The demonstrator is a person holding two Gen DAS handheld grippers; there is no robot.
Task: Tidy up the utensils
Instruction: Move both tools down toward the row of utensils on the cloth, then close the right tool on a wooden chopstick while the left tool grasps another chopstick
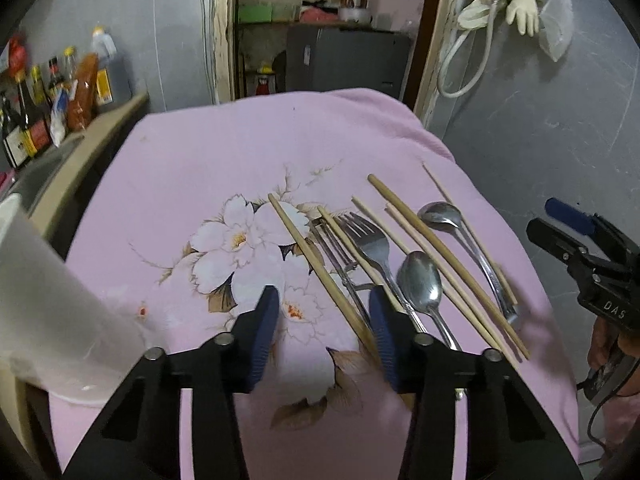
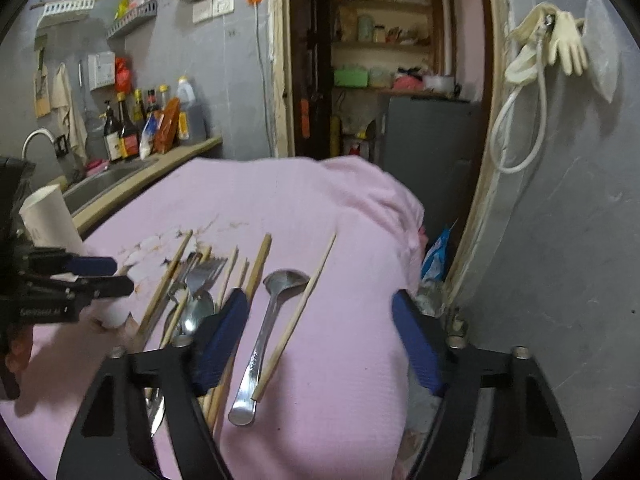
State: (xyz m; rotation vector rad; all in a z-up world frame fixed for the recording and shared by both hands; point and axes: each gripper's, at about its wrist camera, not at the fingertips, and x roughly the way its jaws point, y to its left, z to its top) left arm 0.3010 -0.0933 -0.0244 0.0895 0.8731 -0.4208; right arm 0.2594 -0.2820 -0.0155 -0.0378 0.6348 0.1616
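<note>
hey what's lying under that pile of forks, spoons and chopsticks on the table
A pink cloth with a white flower print lies under the utensils. It drapes over the whole top, so the table surface beneath is covered and cannot be seen.

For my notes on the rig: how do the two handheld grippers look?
Both the left gripper and the right gripper have black angular plastic frames with silver bolts and ribbed dark-blue fingers. The right one carries white "DAS" lettering and a black cable.
</note>
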